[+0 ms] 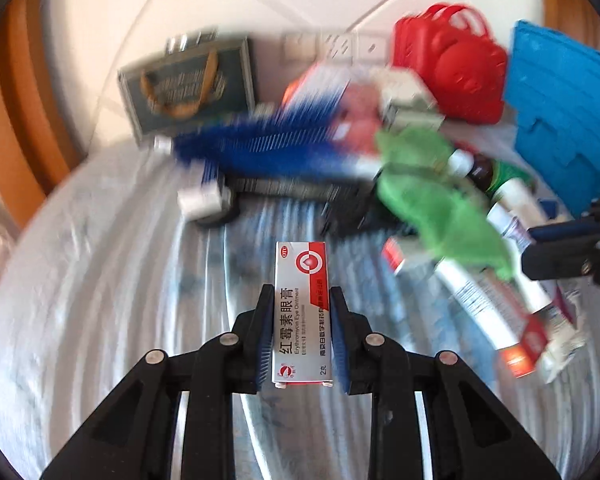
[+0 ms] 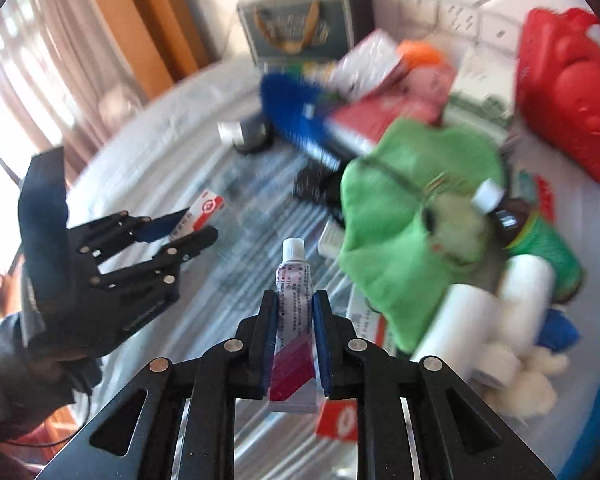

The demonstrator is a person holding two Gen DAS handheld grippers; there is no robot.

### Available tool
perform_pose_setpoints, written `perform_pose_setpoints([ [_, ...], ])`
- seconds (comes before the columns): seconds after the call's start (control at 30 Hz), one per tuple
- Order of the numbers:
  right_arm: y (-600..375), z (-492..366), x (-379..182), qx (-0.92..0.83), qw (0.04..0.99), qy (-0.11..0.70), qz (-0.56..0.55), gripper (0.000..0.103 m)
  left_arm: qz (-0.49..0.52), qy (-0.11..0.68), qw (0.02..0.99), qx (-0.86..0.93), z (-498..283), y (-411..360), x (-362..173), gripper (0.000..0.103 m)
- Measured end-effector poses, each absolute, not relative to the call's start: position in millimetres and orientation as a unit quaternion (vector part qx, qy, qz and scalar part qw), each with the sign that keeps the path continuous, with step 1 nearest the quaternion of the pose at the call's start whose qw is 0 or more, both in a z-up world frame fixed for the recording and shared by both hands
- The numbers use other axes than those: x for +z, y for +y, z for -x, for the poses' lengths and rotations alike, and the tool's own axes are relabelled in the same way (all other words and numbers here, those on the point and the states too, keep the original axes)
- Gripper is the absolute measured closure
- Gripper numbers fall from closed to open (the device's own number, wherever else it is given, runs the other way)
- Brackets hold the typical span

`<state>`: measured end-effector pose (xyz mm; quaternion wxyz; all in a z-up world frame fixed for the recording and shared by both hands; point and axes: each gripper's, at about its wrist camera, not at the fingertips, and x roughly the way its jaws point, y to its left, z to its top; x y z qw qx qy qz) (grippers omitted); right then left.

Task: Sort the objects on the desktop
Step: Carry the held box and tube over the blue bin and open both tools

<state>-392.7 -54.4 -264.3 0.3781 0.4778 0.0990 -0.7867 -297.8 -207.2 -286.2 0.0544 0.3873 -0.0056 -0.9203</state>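
Observation:
My left gripper (image 1: 300,294) is shut on a white and red eye ointment box (image 1: 303,312), held upright above the cloth-covered table (image 1: 100,280). My right gripper (image 2: 296,298) is shut on a small ointment tube (image 2: 294,320) with a white cap, its tail down between the blue pads. In the right wrist view the left gripper (image 2: 204,220) shows at the left with the box (image 2: 202,210) in it, carried by a dark-sleeved hand. The right gripper (image 1: 540,240) pokes in at the right edge of the left wrist view.
A pile lies beyond: a green cloth (image 2: 412,208), a blue brush (image 2: 296,116), a brown bottle (image 2: 540,232), white tubes (image 2: 492,304), a red case (image 2: 572,96), a dark tin box (image 2: 300,28), and a blue tray (image 1: 560,112). A wall stands behind.

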Motion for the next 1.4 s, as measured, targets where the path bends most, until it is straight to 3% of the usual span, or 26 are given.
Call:
perform_pose_setpoints([
  [0.23,9.7,347.7,-150.5,-0.851,0.349,0.029,-0.391,0.086,-0.28,-0.089,-0.024,-0.956,288.8,-139.8,-182.8,0.078],
  [0.57,187.2,238.3,2.4,-0.969,0.134,-0.035,-0.204,0.086,-0.165,-0.127,-0.225,-0.952,293.3,35.8,-48.1,0.078],
  [0.73,288.4,223.2,25.0,-0.981,0.031,-0.071,-0.176,0.086,-0.15,-0.139,-0.269,-0.941,300.5,132.6,-17.8,0.077],
  [0.93,375.8,232.7,33.0,-0.981,-0.026,-0.083,-0.172,0.085,-0.147,-0.147,-0.248,-0.946,304.5,217.5,1.4,0.077],
  [1.0,400.2,236.4,34.6,-0.981,-0.044,-0.098,-0.164,0.083,-0.152,-0.156,-0.222,-0.95,307.8,239.7,7.0,0.059],
  [1.03,408.5,240.0,35.3,-0.98,-0.048,-0.107,-0.164,0.077,-0.151,-0.154,-0.213,-0.953,307.6,244.3,8.9,0.054],
  [1.1,425.3,242.5,37.3,-0.978,-0.059,-0.118,-0.161,0.048,-0.139,-0.141,-0.185,-0.963,306.3,253.2,17.6,0.028],
  [1.13,431.1,241.4,37.6,-0.978,-0.062,-0.122,-0.155,0.031,-0.136,-0.138,-0.177,-0.965,305.5,252.7,18.8,0.024],
  [1.4,441.2,227.4,38.9,-0.981,-0.022,-0.138,-0.135,0.024,-0.13,-0.136,-0.145,-0.971,293.7,262.9,28.4,0.023],
])
